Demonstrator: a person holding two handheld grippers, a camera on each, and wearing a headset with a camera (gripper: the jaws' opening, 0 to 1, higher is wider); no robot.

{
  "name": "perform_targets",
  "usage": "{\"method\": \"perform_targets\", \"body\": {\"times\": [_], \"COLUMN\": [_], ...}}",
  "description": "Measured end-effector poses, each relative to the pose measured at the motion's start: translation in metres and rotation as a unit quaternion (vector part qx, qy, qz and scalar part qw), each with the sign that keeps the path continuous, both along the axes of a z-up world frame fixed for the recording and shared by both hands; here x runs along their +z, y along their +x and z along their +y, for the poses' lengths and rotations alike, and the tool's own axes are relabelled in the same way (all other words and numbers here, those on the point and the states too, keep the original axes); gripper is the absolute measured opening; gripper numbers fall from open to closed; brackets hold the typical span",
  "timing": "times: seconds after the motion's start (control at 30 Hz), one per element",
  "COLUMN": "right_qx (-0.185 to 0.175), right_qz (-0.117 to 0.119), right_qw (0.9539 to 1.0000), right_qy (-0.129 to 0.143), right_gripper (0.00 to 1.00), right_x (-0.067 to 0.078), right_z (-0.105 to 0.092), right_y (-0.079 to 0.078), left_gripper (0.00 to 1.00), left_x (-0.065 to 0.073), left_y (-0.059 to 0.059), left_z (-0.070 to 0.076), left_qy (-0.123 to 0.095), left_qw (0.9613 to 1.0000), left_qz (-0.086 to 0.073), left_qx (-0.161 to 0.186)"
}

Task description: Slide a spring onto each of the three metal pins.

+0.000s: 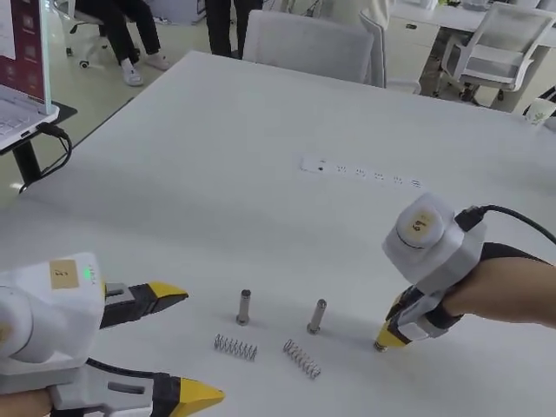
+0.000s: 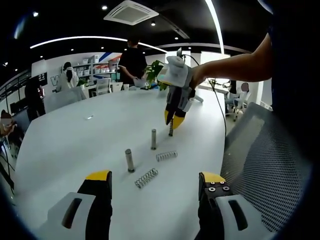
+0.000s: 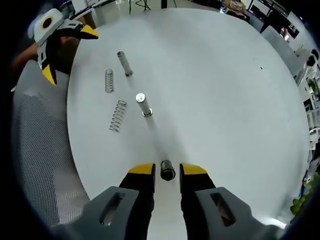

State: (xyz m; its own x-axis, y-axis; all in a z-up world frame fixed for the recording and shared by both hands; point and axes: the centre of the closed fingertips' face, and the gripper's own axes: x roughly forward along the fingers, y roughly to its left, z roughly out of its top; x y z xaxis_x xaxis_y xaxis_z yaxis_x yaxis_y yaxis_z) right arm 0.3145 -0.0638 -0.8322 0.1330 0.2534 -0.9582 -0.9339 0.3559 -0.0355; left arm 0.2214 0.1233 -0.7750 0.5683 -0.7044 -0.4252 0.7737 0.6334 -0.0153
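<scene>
Two bare metal pins [image 1: 244,307] [image 1: 317,315] stand upright on the white table [image 1: 261,174]. In front of them lie two loose springs [image 1: 235,347] [image 1: 301,358]. My right gripper [image 1: 387,339] points down at the table right of the pins. In the right gripper view its jaws [image 3: 167,170] sit closely around a spring [image 3: 167,171] seen end-on, upright on the table. The left gripper view shows that spring [image 2: 171,129] standing under the right gripper [image 2: 174,120]. My left gripper [image 1: 187,346] hovers open at the near left, short of the pins [image 2: 129,160] [image 2: 153,138].
A row of flush power sockets [image 1: 360,172] lies farther back on the table. A laptop [image 1: 17,78] stands on a stand at the left. Grey chairs [image 1: 304,43] and standing people line the far edge. A mesh chair [image 2: 260,160] is beside me.
</scene>
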Motion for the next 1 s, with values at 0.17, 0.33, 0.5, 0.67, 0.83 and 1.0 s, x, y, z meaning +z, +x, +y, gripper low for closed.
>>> {"method": "perform_targets", "body": {"times": [0.17, 0.33, 0.5, 0.67, 0.83, 1.0], "right_qx": [-0.002, -0.011, -0.026, -0.042, -0.048, -0.054], "right_qz": [-0.011, -0.019, -0.016, -0.013, -0.012, -0.004], "right_qw": [0.9999, 0.9996, 0.9993, 0.9985, 0.998, 0.9972], "right_qy": [0.009, 0.016, 0.02, 0.034, 0.041, 0.052], "right_gripper": [0.23, 0.25, 0.26, 0.28, 0.26, 0.26], "right_x": [0.004, 0.01, 0.009, 0.009, 0.01, 0.009], "right_z": [-0.001, -0.008, -0.019, -0.022, -0.024, -0.019], "right_y": [-0.001, -0.001, -0.008, -0.016, -0.025, -0.037], "left_gripper": [0.67, 0.67, 0.67, 0.67, 0.67, 0.67], "left_x": [-0.001, -0.002, -0.001, 0.0, 0.0, -0.003], "left_y": [0.0, 0.0, 0.0, 0.001, 0.0, 0.001], "left_z": [-0.001, -0.001, -0.003, -0.005, -0.007, -0.008], "left_qy": [0.0, 0.001, -0.002, -0.005, -0.005, -0.005], "left_qw": [1.0, 1.0, 1.0, 0.9999, 0.9999, 0.9999], "left_qz": [0.0, 0.002, 0.0, -0.002, -0.002, 0.001], "left_qx": [-0.002, -0.005, -0.005, -0.009, -0.012, -0.013]}}
